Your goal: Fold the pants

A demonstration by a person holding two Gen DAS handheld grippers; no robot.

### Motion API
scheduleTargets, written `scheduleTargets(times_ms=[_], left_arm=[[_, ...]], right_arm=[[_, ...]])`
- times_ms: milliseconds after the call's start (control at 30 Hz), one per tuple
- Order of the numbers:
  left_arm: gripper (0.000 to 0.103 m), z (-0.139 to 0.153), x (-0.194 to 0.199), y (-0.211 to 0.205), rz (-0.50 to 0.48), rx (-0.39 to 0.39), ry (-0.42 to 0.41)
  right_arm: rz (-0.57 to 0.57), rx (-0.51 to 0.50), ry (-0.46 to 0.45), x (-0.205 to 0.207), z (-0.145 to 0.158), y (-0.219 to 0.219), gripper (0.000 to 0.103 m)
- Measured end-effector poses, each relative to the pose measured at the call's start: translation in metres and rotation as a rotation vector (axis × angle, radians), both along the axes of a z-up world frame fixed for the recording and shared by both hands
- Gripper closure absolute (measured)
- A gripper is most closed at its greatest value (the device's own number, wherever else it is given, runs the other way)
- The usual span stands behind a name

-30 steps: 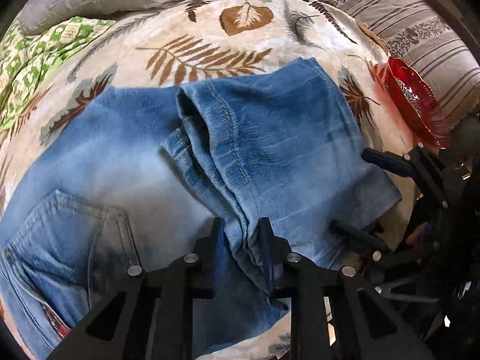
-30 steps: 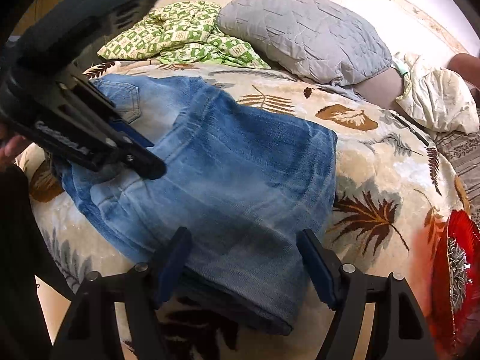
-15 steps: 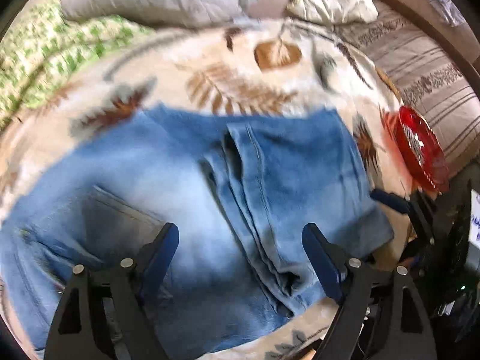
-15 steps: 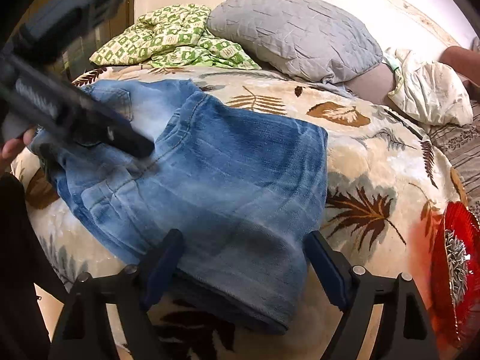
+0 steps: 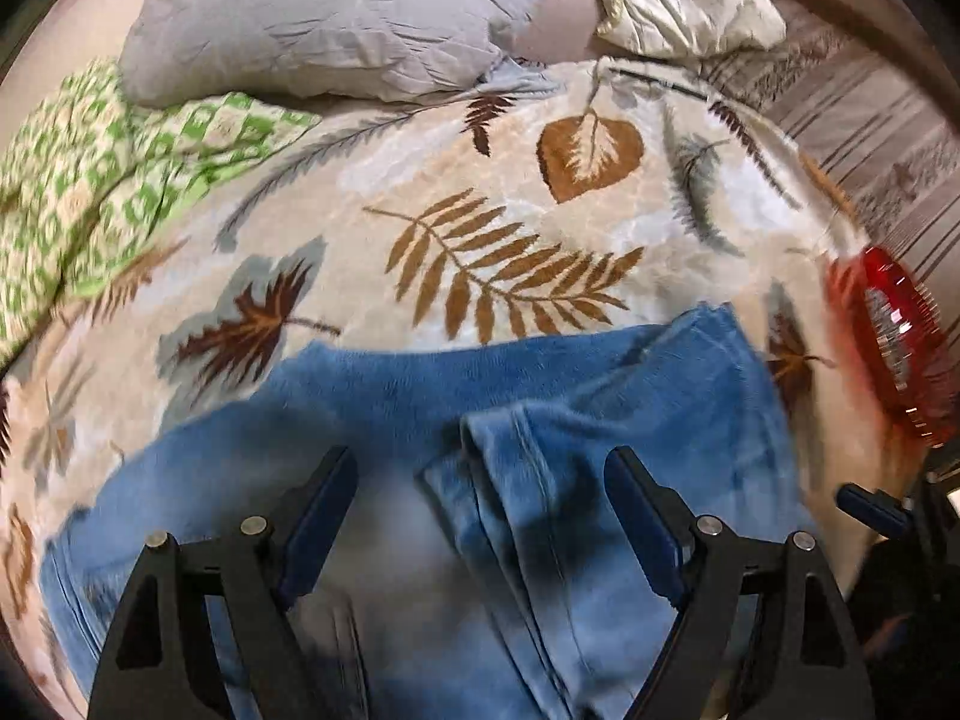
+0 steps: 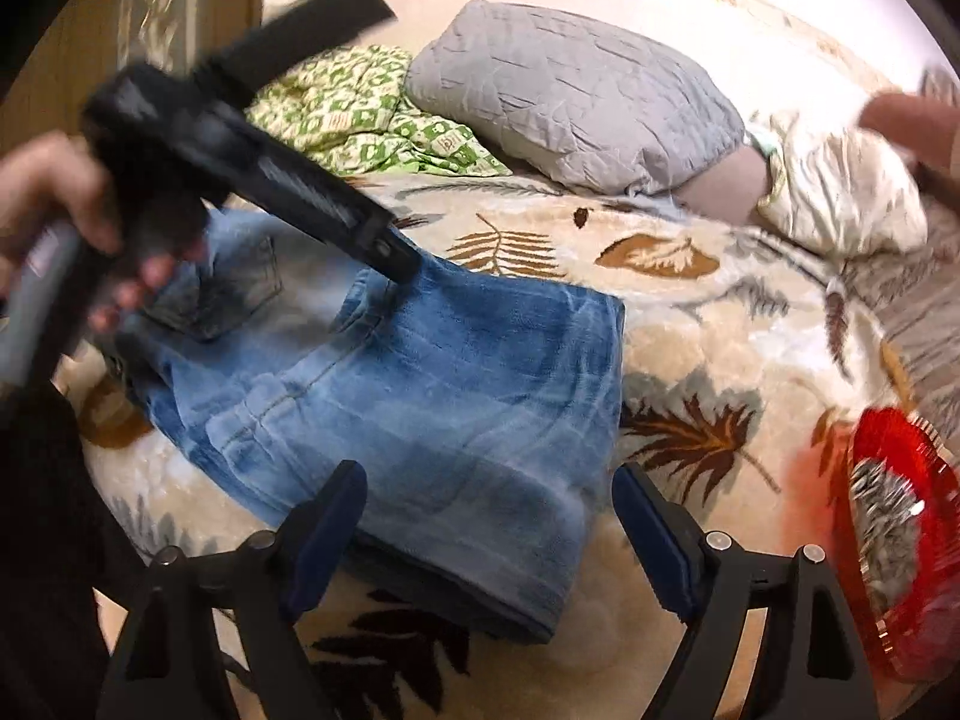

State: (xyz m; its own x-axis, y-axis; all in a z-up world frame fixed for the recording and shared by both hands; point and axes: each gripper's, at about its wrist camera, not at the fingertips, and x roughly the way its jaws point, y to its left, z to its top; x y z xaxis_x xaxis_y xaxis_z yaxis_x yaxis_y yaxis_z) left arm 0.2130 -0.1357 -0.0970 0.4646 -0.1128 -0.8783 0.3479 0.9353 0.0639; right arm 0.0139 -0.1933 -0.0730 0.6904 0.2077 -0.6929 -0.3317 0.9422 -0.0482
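Blue jeans (image 5: pixel 540 420) lie folded on a leaf-patterned blanket (image 5: pixel 480 192); they also show in the right wrist view (image 6: pixel 456 396) as a folded stack with a back pocket at the left. My left gripper (image 5: pixel 480 516) is open and empty above the jeans' folded edge. My right gripper (image 6: pixel 489 528) is open and empty just short of the near hem. The left tool and the hand holding it (image 6: pixel 252 162) hover over the jeans' waist end in the right wrist view.
A red glass dish (image 6: pixel 894 546) sits at the right edge of the bed, also in the left wrist view (image 5: pixel 900 348). A grey pillow (image 6: pixel 570 102), a green checked cloth (image 6: pixel 354 114) and a cream pillow (image 6: pixel 840 198) lie at the back.
My left gripper let go of the jeans' fold, opened wide and lifted back and up. My right gripper stayed open and drew back slightly.
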Motion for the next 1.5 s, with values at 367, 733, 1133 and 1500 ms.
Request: scheduleTargets(times_ms=[367,733,1133,1500], left_arm=[[0.099,-0.025,0.022,0.028,0.071,0.147,-0.062],[0.023,0.026,-0.029,0.04,0.0,-0.057,-0.012],[0.021,-0.035,-0.069,0.008,-0.106,0.031,0.09],[0.026,-0.04,-0.076,0.018,-0.135,-0.008,0.041]], right_arm=[[-0.008,0.022,0.126,0.012,-0.028,-0.001,0.023],[-0.072,0.065,0.059,0.017,0.004,-0.016,0.021],[-0.13,0.016,0.151,0.112,0.001,-0.023,0.035],[-0.118,-0.064,0.2,0.13,-0.032,-0.01,0.054]])
